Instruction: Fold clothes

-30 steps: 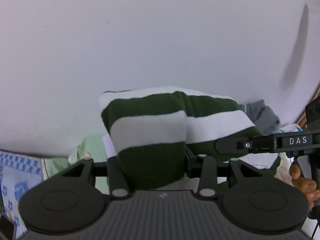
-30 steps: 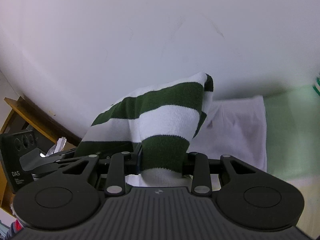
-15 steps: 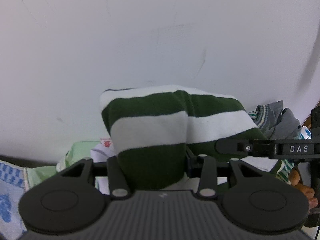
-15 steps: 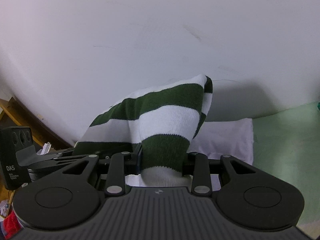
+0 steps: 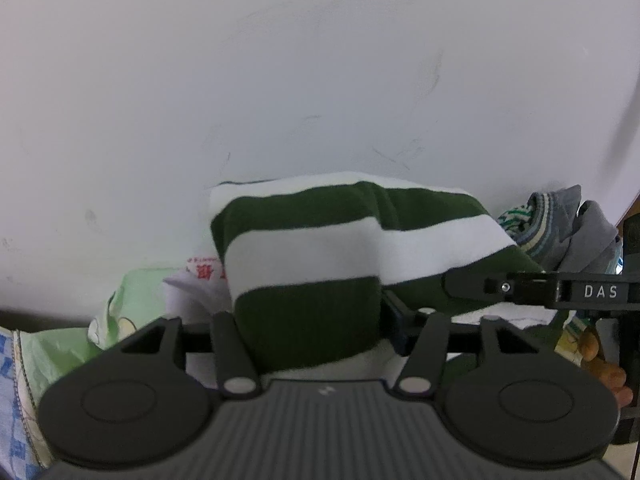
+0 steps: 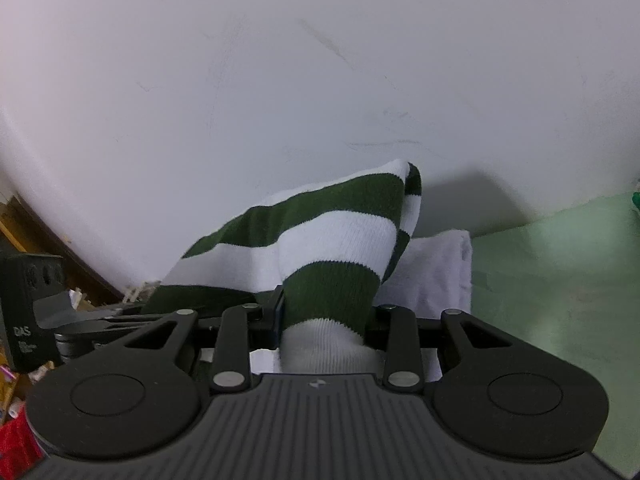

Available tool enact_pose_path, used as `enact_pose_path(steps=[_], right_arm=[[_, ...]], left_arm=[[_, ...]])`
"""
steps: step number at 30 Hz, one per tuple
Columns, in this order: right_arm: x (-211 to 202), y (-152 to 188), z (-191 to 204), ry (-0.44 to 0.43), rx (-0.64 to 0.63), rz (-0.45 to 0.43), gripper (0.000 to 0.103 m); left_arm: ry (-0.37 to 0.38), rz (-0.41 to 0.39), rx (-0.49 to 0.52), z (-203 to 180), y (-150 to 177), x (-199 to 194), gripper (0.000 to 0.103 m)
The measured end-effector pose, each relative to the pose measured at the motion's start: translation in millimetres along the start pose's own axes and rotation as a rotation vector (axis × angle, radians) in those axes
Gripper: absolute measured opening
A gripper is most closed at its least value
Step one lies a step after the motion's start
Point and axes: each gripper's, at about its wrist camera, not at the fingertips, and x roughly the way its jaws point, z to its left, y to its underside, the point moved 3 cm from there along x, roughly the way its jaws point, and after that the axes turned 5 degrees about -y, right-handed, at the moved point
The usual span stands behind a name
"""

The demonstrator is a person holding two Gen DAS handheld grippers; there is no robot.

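- Left tongs (image 5: 310,312): jaws opening, striped garment (image 5: 304,264) between them, a gap showing on the right side.
- Right tongs (image 6: 326,316): clamped on the same garment's white hem.
- White folded cloth (image 6: 436,268) lies at 3 o'clock of the garment, on the green bed sheet (image 6: 560,272).

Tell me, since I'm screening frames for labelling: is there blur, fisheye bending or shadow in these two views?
Left wrist view: the striped garment is soft-edged, the corners vignette dark, and a blurred streak smears the right edge. Right wrist view: the wall bows with the lens, the garment casts a grey shadow on the wall above the white folded cloth, and the green surface is smeared.
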Motion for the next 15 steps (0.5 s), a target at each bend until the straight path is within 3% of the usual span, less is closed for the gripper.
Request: enact_pose_path(steps=[5,10,15], right_arm=[[4,7,2,0.059,-0.044,-0.015,0.04],[-18,7,20,0.062,-0.009,-0.036,0.047],[-53,-2,33,0.093,-0.025,-0.126,0.047]], left_arm=[[-0.048,-0.037,0.006,-13,-4,12,0.079],[-0.066,-0.067,0.028,-13,-3,5,0.081],[-0.139,-0.117,0.15,-9,4,-21,0.086]])
